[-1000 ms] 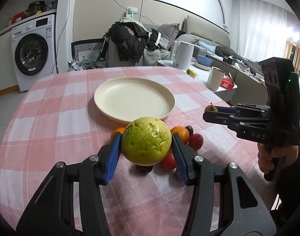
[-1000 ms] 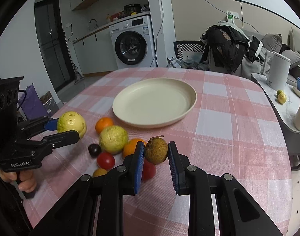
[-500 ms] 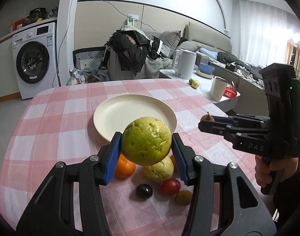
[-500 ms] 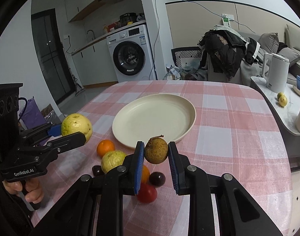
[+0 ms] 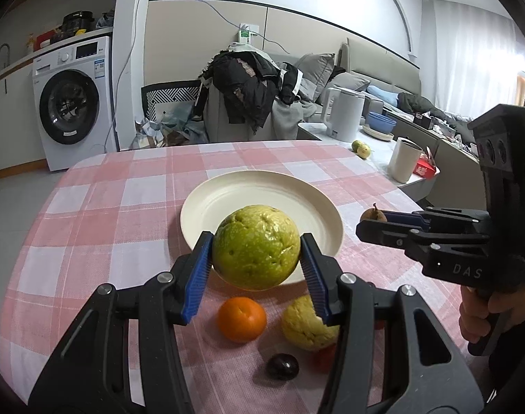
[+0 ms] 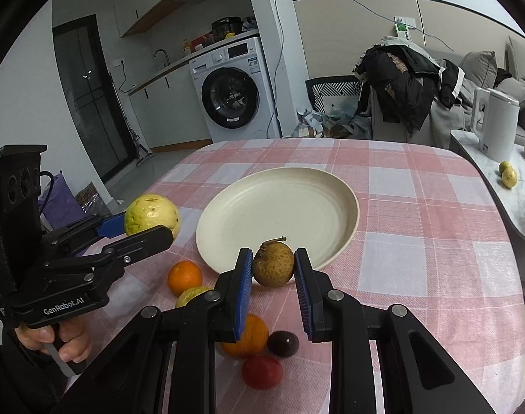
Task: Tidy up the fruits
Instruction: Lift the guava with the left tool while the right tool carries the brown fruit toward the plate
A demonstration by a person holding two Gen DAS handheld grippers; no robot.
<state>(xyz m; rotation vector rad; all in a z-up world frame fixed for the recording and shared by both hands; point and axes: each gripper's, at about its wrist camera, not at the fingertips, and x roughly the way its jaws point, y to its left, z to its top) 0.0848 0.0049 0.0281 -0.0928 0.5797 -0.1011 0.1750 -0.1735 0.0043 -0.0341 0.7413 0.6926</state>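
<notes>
Left wrist view: both grippers hold fruit above the near rim of the plate.
Left gripper fingers clamped on green guava; right gripper fingers clamped on small brown fruit. Orange, yellow guava, dark plum on checked counter.

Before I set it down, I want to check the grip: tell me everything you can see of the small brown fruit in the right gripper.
The small brown fruit is roundish with dull, speckled tan-brown skin and a short curved stem on top. It sits upright, clamped between the blue pads of the right gripper, one pad on each side. It is held above the near rim of the cream plate; nothing else touches it.
</notes>
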